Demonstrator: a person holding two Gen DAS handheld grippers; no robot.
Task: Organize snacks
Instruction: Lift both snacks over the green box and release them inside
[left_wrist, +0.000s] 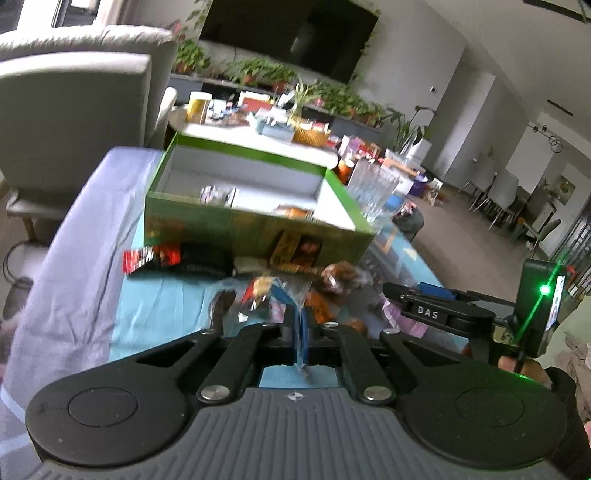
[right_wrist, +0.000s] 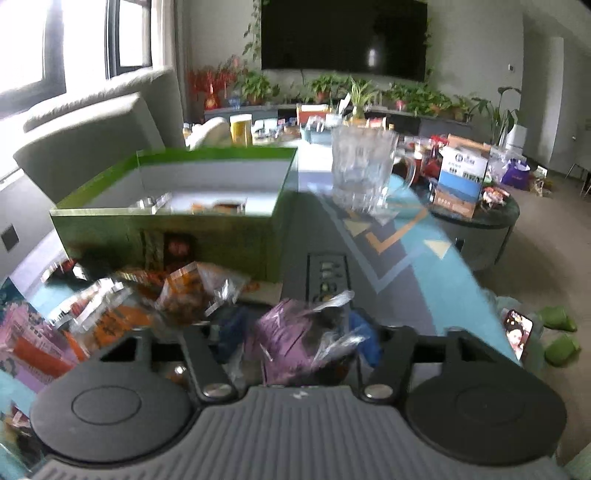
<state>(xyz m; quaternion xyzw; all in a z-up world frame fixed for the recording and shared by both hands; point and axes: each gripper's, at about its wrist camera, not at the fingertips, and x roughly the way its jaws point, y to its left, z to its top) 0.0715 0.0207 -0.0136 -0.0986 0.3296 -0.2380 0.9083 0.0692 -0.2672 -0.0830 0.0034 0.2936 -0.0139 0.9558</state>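
Observation:
My left gripper (left_wrist: 298, 326) is shut on a clear snack packet (left_wrist: 269, 291) with bits of red and blue print, which hangs above the blue tablecloth (left_wrist: 159, 317). Behind it stands an open green box (left_wrist: 240, 229) with a white inside and a few snacks in it. In the right wrist view a purple snack packet (right_wrist: 291, 339) lies between the wide-apart blue fingers (right_wrist: 367, 345) of my right gripper (right_wrist: 297, 338). The left pad looks clear of it. The green box (right_wrist: 166, 236) is ahead on the left. More loose packets (right_wrist: 184, 291) lie in front of it.
A clear glass mug (right_wrist: 364, 173) stands on the table right of the box. A socket panel (right_wrist: 327, 277) is set into the tabletop. A phone (right_wrist: 519, 338) lies at the table's right edge. A grey armchair (left_wrist: 74, 110) is beyond the left side, a cluttered round table (right_wrist: 476, 221) to the right.

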